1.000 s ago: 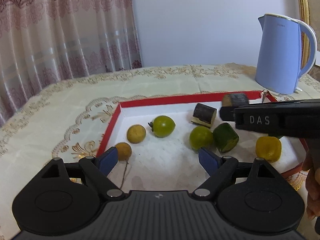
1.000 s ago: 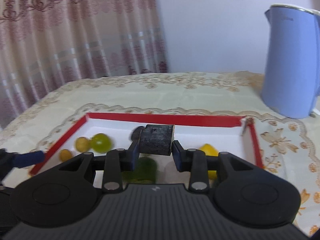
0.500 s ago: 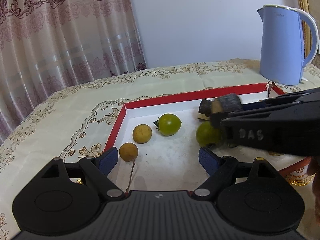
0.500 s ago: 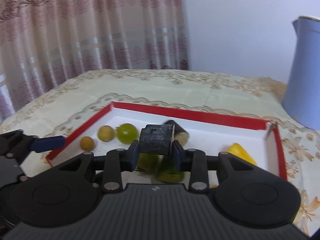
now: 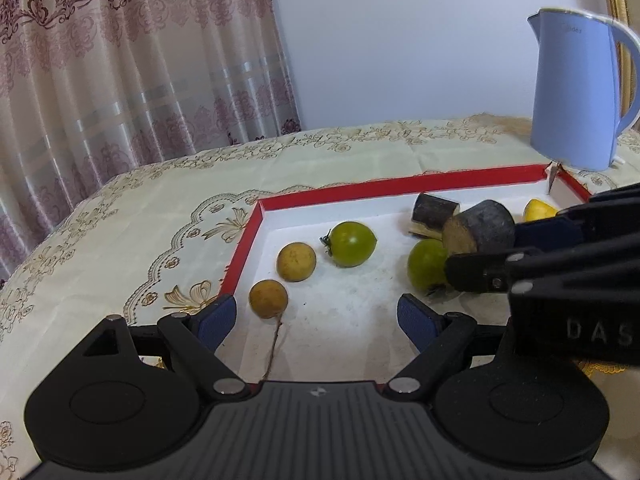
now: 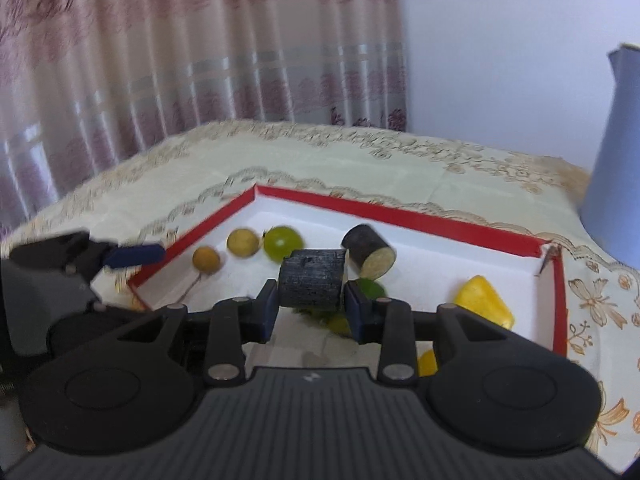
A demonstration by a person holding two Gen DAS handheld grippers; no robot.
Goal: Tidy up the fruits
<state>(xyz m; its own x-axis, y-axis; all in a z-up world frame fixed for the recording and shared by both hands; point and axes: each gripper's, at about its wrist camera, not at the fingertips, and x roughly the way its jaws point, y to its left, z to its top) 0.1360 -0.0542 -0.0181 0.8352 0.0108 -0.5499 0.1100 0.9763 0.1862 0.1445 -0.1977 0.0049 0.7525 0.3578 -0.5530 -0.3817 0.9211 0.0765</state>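
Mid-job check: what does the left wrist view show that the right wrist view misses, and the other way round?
Left wrist only: the whole blue kettle with its handle, and the open left hand-held gripper with nothing between its pads.

Right wrist only: the right hand-held gripper seen from behind, pads clamping the dark log piece; the whole yellow piece.

Both: red-rimmed tray, two tan round fruits, green tomato, second log piece.

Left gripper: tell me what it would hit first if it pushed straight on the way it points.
Probably the white floor of the red-edged tray. The left gripper tilts down with its jaws open and nothing between them; the small brown fruit sits just left of that line and might be brushed. Depth is hard to judge.
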